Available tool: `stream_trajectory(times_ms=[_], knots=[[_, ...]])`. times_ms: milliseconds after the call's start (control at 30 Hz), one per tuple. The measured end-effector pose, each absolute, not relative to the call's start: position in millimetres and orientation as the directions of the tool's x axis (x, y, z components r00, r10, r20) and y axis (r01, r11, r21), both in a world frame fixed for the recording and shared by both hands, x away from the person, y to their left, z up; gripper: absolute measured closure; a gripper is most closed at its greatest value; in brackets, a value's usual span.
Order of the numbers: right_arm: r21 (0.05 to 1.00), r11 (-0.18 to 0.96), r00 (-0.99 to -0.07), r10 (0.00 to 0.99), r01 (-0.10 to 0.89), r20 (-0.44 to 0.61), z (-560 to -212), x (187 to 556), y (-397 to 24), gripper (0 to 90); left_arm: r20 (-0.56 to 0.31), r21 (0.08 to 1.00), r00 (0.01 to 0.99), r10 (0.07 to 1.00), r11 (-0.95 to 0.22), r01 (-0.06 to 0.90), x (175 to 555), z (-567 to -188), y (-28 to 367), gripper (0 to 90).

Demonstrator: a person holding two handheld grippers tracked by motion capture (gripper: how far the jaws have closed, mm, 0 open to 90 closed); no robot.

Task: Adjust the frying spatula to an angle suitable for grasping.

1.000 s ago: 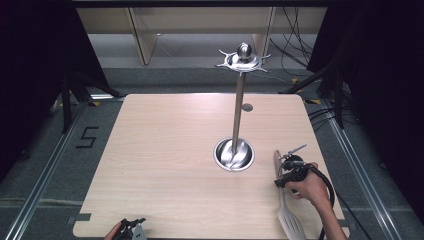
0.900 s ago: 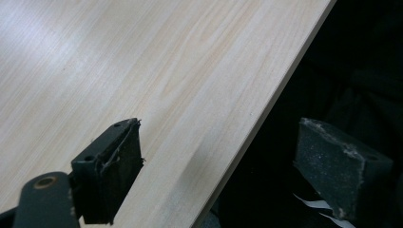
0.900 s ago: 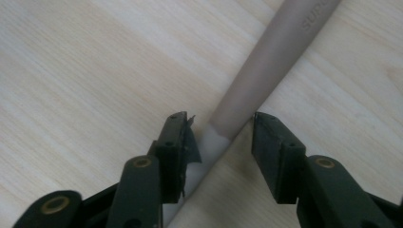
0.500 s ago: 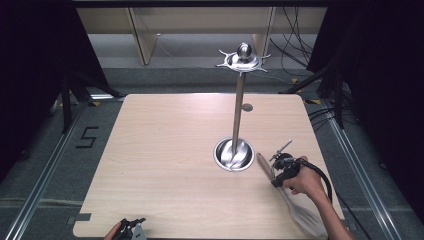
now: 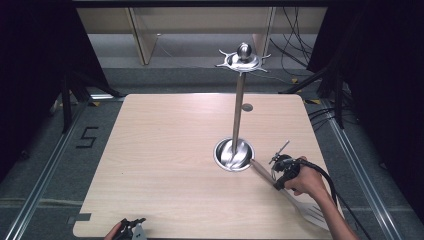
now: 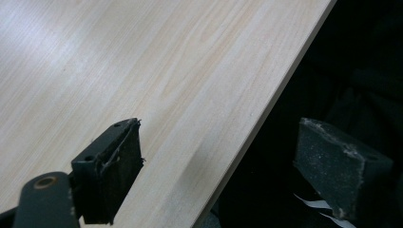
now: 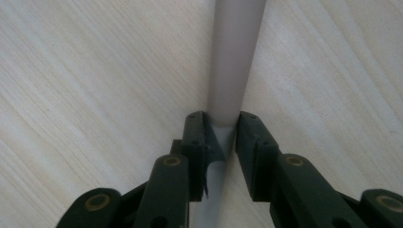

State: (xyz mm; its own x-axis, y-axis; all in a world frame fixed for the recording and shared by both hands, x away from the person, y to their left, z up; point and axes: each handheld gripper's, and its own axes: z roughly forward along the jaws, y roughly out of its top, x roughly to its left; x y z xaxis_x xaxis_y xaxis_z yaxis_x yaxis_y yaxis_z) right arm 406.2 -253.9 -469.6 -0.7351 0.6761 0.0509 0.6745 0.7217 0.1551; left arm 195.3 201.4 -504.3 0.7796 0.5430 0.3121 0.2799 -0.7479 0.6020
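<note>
Wooden table (image 5: pixel 165 165): spatula (image 5: pixel 280 189) lies diagonal, handle toward stand base (image 5: pixel 233 154); right tongs (image 7: pixel 221 137) just clamped handle; left tongs (image 6: pixel 228 171) open.

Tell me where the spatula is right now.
The spatula lies at the table's near right in the high view, handle tip by the stand's round base, the right gripper clamping its handle.
</note>
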Motion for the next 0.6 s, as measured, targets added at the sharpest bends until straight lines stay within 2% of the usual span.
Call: stream_trajectory(times_ms=[167,400,467,600], knots=[[0.111,0.719,-0.726,0.686,0.686,0.044,-471.8,408.6,-247.2,74.5,0.313,0.601,0.781,0.54,-0.75,0.277,194.7,-503.3,201.5,15.2],[0.106,0.732,-0.739,0.673,0.673,0.037,-471.8,411.3,-243.6,74.8,0.305,0.603,0.785,0.54,-0.747,0.279,194.8,-503.6,201.2,15.2],[0.091,0.709,-0.714,0.7,0.699,0.027,-471.3,408.3,-239.4,74.9,0.292,0.604,0.795,0.532,-0.747,0.278,195.1,-504.6,200.5,15.2],[0.121,0.73,-0.738,0.674,0.672,0.035,-472.0,408.1,-242.8,75.6,0.306,0.603,0.785,0.539,-0.748,0.278,194.7,-503.6,201.4,15.2]])
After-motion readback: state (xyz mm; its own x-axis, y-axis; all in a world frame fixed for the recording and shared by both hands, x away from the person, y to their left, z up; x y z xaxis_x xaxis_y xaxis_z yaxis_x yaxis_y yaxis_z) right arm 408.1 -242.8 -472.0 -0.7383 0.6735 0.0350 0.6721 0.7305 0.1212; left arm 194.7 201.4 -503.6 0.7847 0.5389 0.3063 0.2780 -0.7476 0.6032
